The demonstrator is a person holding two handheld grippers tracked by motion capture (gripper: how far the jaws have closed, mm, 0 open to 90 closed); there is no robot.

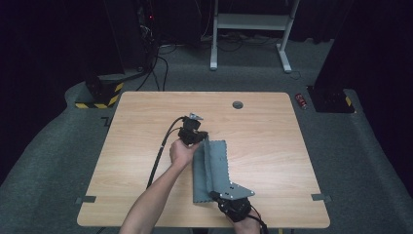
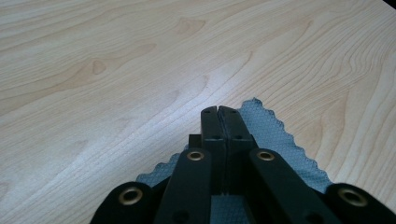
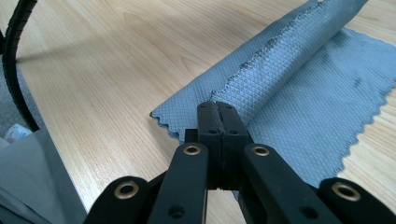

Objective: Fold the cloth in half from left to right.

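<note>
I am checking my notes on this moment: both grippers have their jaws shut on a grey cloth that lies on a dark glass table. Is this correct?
Not quite: the table is light wood with visible grain, not dark glass, as the high view shows. The rest holds: the left gripper and the right gripper each have jaws shut on the grey cloth.

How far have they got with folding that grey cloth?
Partly done, it seems: one long edge of the grey cloth is lifted and curling over the flat part. In hand: the left gripper pinches the far corner and the right gripper the near one, jaws shut. Left: laying that edge down to finish the fold.
</note>
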